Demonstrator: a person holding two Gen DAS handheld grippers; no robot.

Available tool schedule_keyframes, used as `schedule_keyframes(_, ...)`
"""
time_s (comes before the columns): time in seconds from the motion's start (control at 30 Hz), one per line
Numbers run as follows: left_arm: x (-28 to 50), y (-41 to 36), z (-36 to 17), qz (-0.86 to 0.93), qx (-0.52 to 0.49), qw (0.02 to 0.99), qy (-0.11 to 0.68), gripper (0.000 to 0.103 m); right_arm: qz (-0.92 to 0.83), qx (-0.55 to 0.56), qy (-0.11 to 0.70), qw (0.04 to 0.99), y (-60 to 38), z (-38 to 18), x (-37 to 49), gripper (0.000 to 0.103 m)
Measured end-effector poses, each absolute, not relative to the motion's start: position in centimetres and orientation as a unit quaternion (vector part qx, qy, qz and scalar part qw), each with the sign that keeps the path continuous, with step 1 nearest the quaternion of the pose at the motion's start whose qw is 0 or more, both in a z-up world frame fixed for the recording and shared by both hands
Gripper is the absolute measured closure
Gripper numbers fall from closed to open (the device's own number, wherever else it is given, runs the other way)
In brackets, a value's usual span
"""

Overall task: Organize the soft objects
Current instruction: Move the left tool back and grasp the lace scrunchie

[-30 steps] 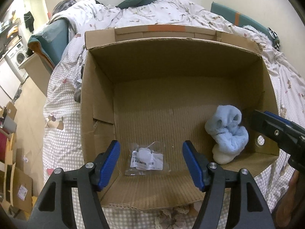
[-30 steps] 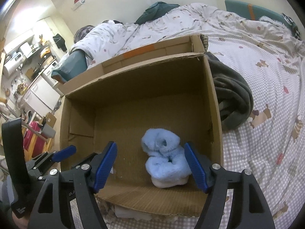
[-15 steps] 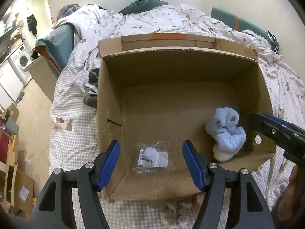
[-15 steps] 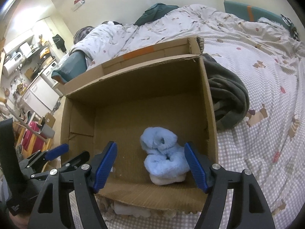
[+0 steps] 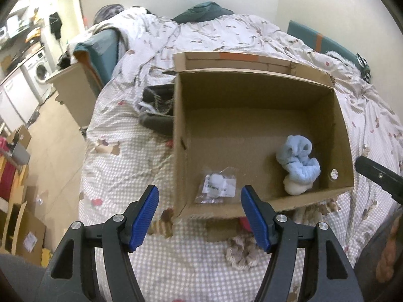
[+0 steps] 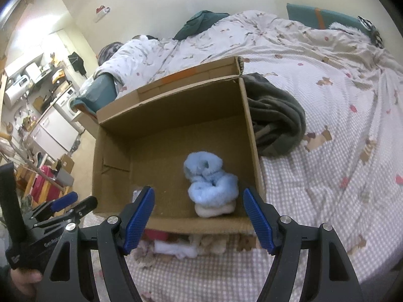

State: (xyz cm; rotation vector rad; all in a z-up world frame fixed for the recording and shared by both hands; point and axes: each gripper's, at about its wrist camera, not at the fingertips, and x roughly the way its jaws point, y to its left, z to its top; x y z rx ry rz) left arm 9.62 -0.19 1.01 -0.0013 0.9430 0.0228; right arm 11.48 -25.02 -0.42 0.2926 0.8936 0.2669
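Observation:
An open cardboard box [image 5: 252,93] [image 6: 173,115] stands on the bed. In its near right corner lies a fluffy light-blue sock bundle [image 5: 298,164] [image 6: 211,182] on a white one. A small clear plastic packet [image 5: 217,186] lies on the box floor at the near left. My left gripper [image 5: 199,214] is open and empty, held over the bedsheet before the box's near left corner. My right gripper [image 6: 199,216] is open and empty, above the box's near wall, with the blue bundle seen between its fingers but farther off. Several soft beige, white and red items [image 6: 181,245] [image 5: 241,249] lie on the bed in front of the box.
A dark grey garment [image 6: 274,118] is heaped right of the box, another dark bundle [image 5: 157,110] left of it. A patterned duvet [image 5: 214,37] and teal pillow [image 5: 322,41] lie behind. The bed's left edge drops to the floor, with a bedside cabinet [image 5: 75,93] and cartons.
Both grippers have drawn back from the box and risen a little, the left one also shifting left. The box looks smaller, and more bedsheet and soft items show in front. Jaws unchanged.

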Motion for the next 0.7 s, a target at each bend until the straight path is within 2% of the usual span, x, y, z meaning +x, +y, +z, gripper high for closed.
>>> schedule_keyframes(0.7, 5.9, 3.4, 0.0, 0.057, -0.065, 0.873, 0.48, 0.038, 0.12, 0.149, 0.456, 0.869, -24.6, -1.4, 8.1, 0.026)
